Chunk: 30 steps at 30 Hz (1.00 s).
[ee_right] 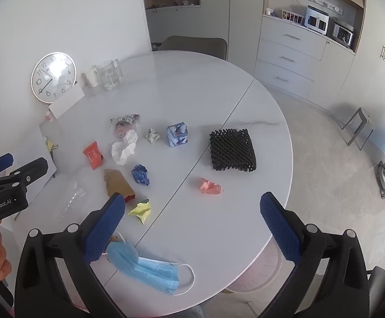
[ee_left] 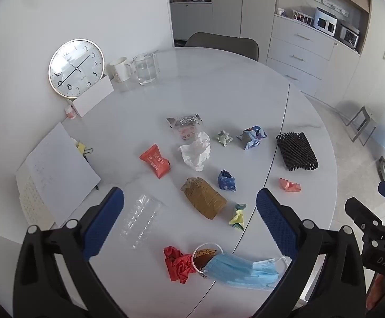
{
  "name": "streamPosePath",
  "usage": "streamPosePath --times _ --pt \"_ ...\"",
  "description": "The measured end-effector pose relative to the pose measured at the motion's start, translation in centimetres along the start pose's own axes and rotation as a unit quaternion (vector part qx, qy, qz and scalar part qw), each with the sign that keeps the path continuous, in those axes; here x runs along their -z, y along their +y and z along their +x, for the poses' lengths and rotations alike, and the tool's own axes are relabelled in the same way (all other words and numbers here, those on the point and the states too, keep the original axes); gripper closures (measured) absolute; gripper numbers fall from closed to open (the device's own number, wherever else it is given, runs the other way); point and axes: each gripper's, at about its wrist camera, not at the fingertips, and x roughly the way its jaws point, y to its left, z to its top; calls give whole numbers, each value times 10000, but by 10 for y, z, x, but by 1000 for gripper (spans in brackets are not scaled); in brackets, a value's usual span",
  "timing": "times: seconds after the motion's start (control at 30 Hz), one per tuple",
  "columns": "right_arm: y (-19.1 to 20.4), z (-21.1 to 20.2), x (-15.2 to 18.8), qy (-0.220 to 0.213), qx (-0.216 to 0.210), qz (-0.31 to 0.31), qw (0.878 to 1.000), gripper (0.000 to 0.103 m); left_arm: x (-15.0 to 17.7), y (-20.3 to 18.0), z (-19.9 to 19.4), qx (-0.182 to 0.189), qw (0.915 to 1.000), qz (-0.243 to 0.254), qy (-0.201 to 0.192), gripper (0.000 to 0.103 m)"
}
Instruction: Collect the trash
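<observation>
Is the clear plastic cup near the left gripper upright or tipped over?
Tipped over: the clear plastic cup lies on its side on the table, its ribbed wall flat against the top.

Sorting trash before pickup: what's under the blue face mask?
A brown wrapper pokes from under the blue face mask's left end, inside its ear loop; how far it extends beneath is hidden.

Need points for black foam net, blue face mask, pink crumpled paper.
black foam net (ee_right: pixel 232 149): right wrist view, middle of the mesh.
blue face mask (ee_left: pixel 241 273): left wrist view, centre of the pleated panel.
pink crumpled paper (ee_right: pixel 210 186): right wrist view, middle of the wad.
</observation>
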Motion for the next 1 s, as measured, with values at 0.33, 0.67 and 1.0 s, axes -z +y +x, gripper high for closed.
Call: streamPosePath --times 0.33,0.67,1.0 --pt "2 -1 -6 91 15 -64 9999 2 0 6 6 132 9997 -145 175 7" --pt "3 3 -5 152 20 -87 9998 2 4 6 9 153 9995 -166 226 7" --pt "3 4 -6 166 19 -81 9998 2 4 8 11 156 9993 -204 286 7"
